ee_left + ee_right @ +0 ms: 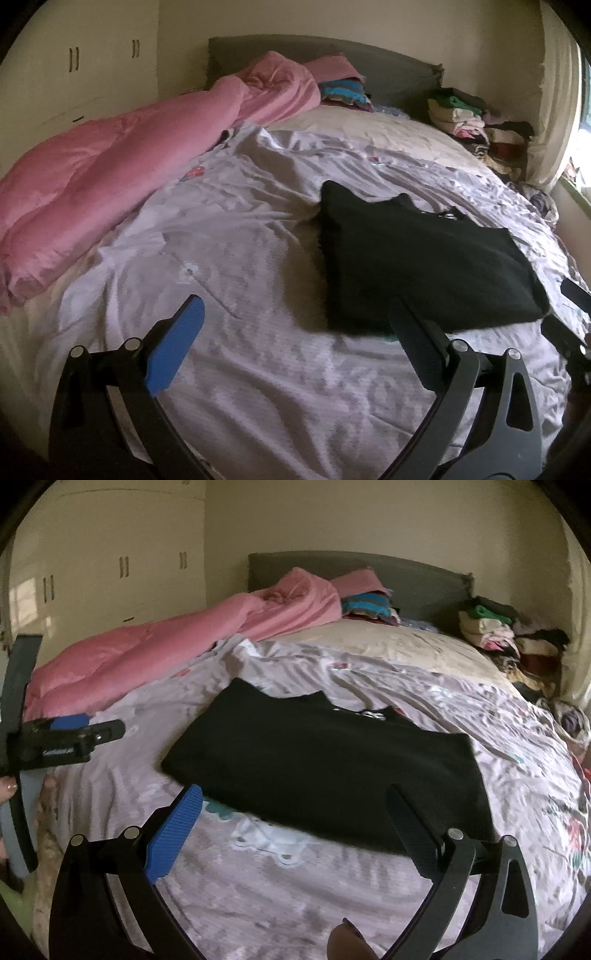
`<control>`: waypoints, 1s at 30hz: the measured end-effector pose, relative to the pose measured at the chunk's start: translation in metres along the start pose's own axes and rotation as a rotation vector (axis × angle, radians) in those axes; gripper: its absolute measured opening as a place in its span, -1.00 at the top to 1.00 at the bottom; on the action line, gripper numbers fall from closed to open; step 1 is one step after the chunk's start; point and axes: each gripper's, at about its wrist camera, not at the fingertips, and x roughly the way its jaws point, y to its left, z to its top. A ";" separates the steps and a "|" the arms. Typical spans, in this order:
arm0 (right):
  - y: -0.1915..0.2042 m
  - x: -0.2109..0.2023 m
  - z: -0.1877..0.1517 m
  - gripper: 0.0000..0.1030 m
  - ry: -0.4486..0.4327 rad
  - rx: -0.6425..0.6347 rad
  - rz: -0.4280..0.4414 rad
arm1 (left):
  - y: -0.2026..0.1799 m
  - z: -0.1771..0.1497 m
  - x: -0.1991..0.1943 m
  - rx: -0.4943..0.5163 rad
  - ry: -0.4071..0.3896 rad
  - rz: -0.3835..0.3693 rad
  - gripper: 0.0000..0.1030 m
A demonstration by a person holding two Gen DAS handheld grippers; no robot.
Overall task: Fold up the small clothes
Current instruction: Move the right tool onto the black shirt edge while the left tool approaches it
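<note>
A folded black garment (325, 764) lies mid-bed on the wrinkled floral sheet (258, 387) (pink duvet (110, 173) along the wardrobe-side edge); both grippers (295, 328) (295, 808) hover with jaws wide, empty.

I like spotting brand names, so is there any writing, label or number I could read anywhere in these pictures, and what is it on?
White print on the black garment, near its neckline: partly hidden by a fold and blurred, not readable.
Small white lettering on the side of the left gripper, seen from the right wrist camera: too small and blurred to read.
Nothing else carries readable text or numbers.
</note>
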 end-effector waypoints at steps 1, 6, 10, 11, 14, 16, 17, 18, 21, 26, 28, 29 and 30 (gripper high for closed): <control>0.004 0.003 0.001 -0.91 0.002 -0.011 0.005 | 0.003 0.001 0.002 -0.003 0.001 0.008 -0.81; 0.028 0.018 0.003 -0.91 0.018 -0.076 0.037 | 0.012 0.005 0.012 -0.010 0.016 0.042 -0.81; 0.047 0.035 0.004 -0.91 0.039 -0.124 0.063 | 0.019 0.009 0.024 -0.009 0.027 0.079 -0.81; 0.051 0.038 0.004 -0.91 0.043 -0.136 0.066 | 0.021 0.010 0.027 -0.012 0.035 0.082 -0.81; 0.063 0.049 0.003 -0.91 0.057 -0.175 0.076 | 0.026 0.014 0.036 -0.020 0.048 0.091 -0.81; 0.070 0.058 0.001 -0.91 0.067 -0.200 0.082 | 0.028 0.018 0.042 -0.024 0.052 0.097 -0.81; 0.074 0.062 0.001 -0.91 0.072 -0.208 0.083 | 0.028 0.020 0.046 -0.026 0.055 0.102 -0.81; 0.076 0.066 0.000 -0.91 0.079 -0.218 0.084 | 0.028 0.022 0.050 -0.027 0.059 0.106 -0.81; 0.083 0.078 -0.003 -0.91 0.102 -0.243 0.080 | 0.029 0.029 0.061 -0.034 0.076 0.100 -0.81; 0.094 0.100 -0.008 -0.91 0.128 -0.296 0.044 | 0.024 0.042 0.072 -0.034 0.075 0.094 -0.81; 0.097 0.108 -0.010 -0.91 0.138 -0.324 0.020 | 0.022 0.048 0.079 -0.027 0.078 0.094 -0.81; 0.099 0.114 -0.011 -0.91 0.147 -0.340 0.002 | 0.020 0.050 0.082 -0.023 0.081 0.097 -0.81; 0.099 0.118 -0.013 -0.91 0.151 -0.351 -0.012 | 0.019 0.051 0.085 -0.020 0.083 0.097 -0.81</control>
